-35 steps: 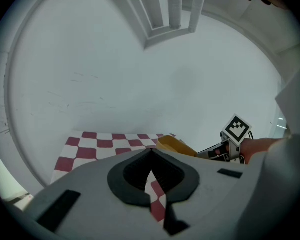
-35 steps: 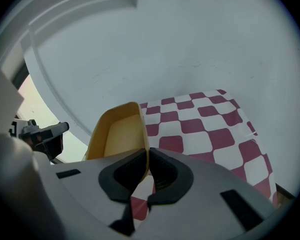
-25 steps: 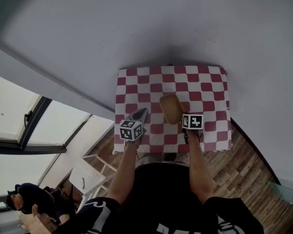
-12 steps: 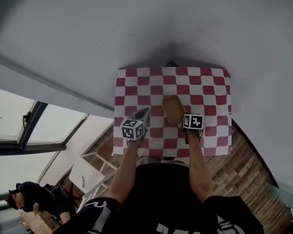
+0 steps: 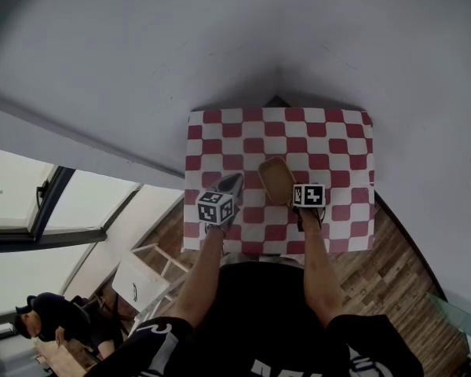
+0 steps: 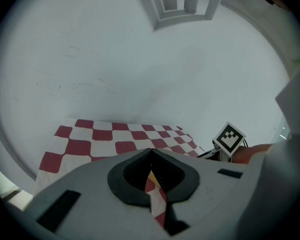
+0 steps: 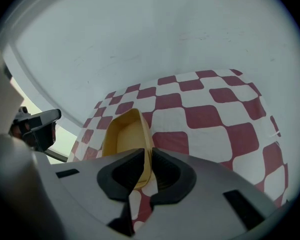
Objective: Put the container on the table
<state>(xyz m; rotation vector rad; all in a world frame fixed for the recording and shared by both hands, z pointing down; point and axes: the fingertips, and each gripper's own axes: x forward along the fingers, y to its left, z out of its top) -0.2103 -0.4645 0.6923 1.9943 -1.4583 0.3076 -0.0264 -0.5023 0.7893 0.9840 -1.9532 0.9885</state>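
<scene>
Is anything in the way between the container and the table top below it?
Nothing visible. The container looks set down on the table's checked cloth, which is bare around it. The right tongs have just been opening, with its wall between them.

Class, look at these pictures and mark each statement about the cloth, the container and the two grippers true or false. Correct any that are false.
1. The cloth is checked red and white. True.
2. The container stands between the left gripper's jaws. False: it is at the right gripper, and the left gripper is off to its side.
3. The left gripper's jaws are together with nothing between them. True.
4. The container is full of food. False: its inside is bare.
5. The right gripper's jaws have nothing between them. False: the container's wall stands between them, and those jaws have just been opening.
</scene>
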